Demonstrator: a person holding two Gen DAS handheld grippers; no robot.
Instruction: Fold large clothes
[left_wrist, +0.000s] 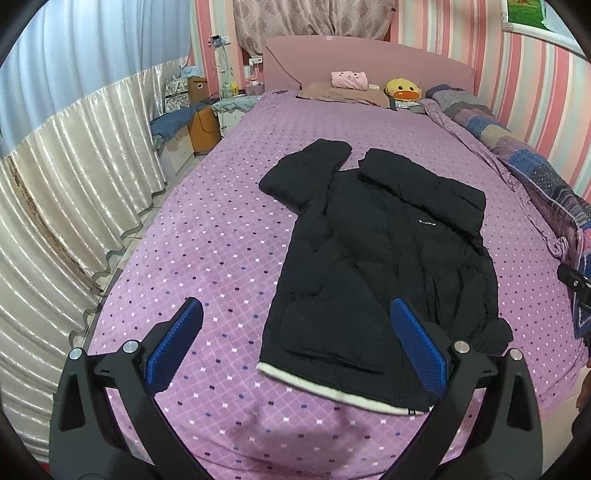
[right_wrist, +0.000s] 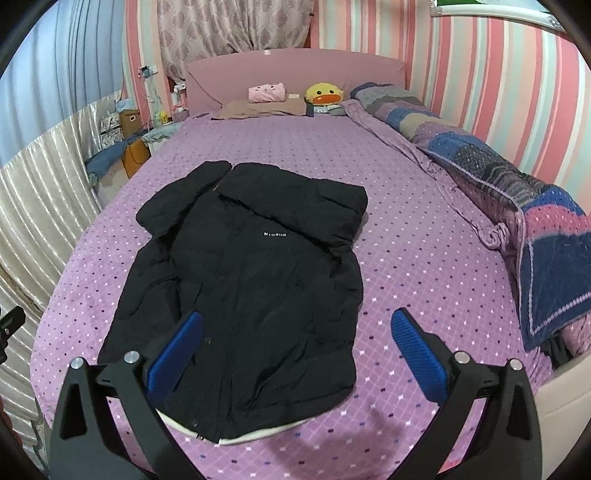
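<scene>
A black puffer jacket lies flat, front up, on the purple dotted bed, with a white hem strip near me. One sleeve is folded across its upper right; the other sleeve sticks out at upper left. My left gripper hovers open above the hem's left corner, holding nothing. My right gripper hovers open over the jacket's lower right edge, also holding nothing.
Pillows, a pink roll and a yellow duck plush sit by the pink headboard. A patchwork quilt is bunched along the bed's right side by the striped wall. Curtains and a cluttered nightstand stand left of the bed.
</scene>
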